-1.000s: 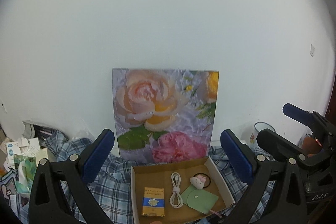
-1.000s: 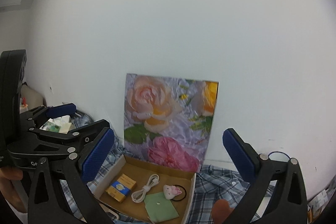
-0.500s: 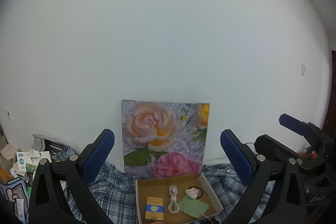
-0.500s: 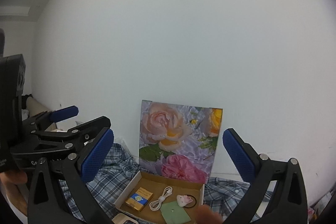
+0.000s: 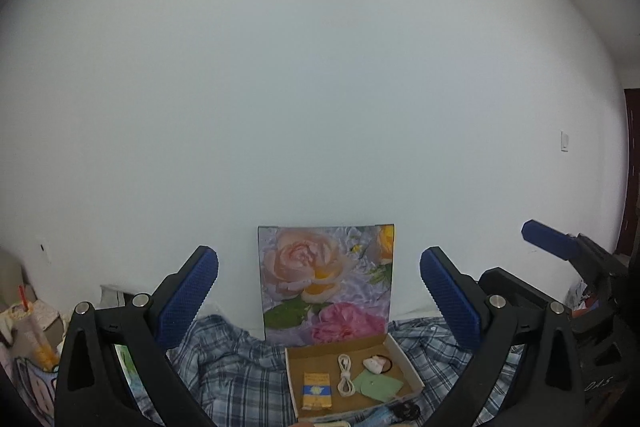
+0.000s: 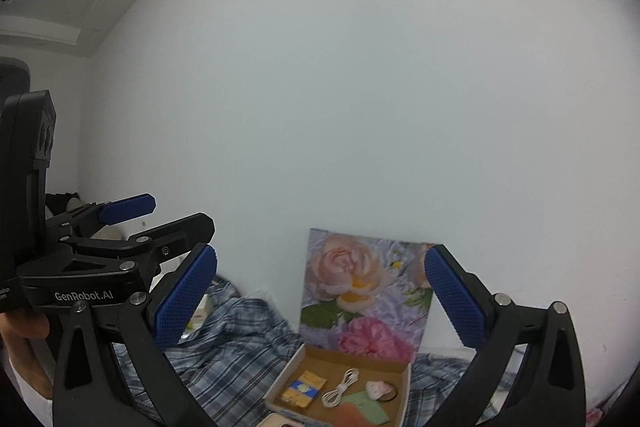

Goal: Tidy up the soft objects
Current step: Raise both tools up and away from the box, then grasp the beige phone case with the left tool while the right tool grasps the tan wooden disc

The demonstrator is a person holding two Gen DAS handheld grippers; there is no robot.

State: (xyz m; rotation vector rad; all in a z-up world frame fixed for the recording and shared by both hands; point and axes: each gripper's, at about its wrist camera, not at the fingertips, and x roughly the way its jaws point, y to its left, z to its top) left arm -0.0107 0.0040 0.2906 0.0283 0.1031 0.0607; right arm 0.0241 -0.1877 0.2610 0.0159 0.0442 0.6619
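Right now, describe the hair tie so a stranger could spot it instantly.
Find the flower picture leaning against the white wall; an open cardboard box lies on the checked cloth before it. The hair tie sits at the box's back right, the only item with a black loop and a small white-and-pink charm.

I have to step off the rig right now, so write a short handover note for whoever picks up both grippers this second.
Left gripper: open, empty, raised well above the work.
Right gripper: open, empty, also raised.
Cardboard box sits on the plaid shirt, before the flower picture.
Inside, left to right: yellow packet, coiled white cable, green pouch, with the plush hair tie behind the pouch.
Done: these four items lie in the box.
Left: cannot tell; check the loose shirt and the clutter at far left.
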